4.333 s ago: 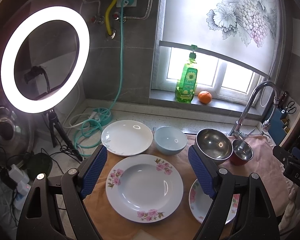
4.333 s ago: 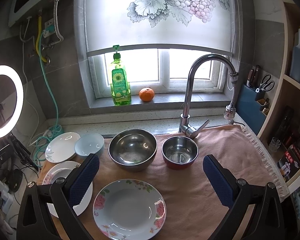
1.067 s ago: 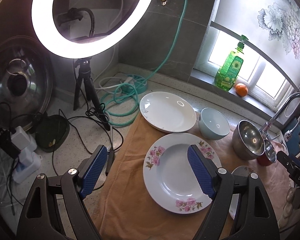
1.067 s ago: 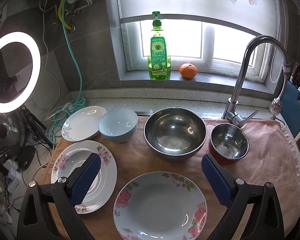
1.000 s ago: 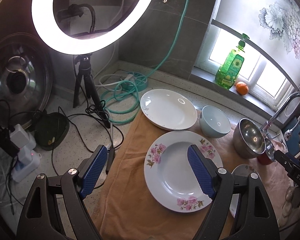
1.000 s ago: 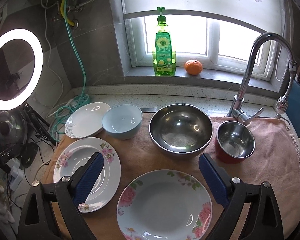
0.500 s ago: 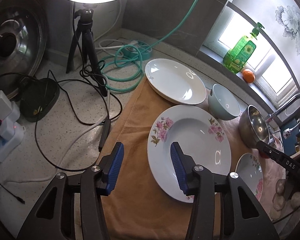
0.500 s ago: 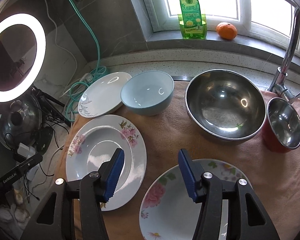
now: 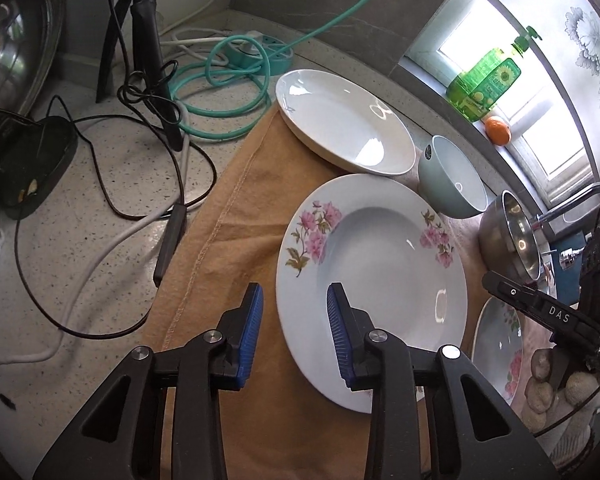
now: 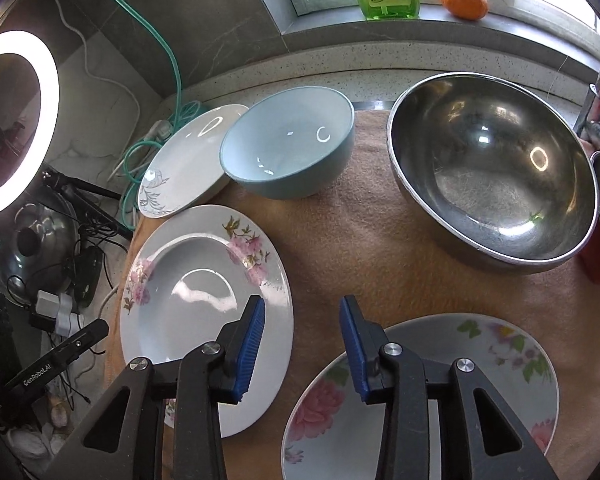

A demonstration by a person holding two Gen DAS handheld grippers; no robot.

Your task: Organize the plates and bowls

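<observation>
Left tongs [image 9: 295, 334], right tongs [image 10: 301, 346]: black arms, ribbed blue pads, silver screws.

The left black two-finger gripper with blue ribbed pads [image 9: 294, 320] points forward and down, jaws partly parted with nothing between them; the right black gripper with blue pads [image 10: 302, 330] is posed alike, its jaws likewise parted

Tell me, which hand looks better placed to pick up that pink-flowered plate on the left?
Probably the left gripper: its open fingers straddle the near rim of the pink-flowered plate. The right gripper, also open, hangs over the tan cloth between two plates.
</observation>
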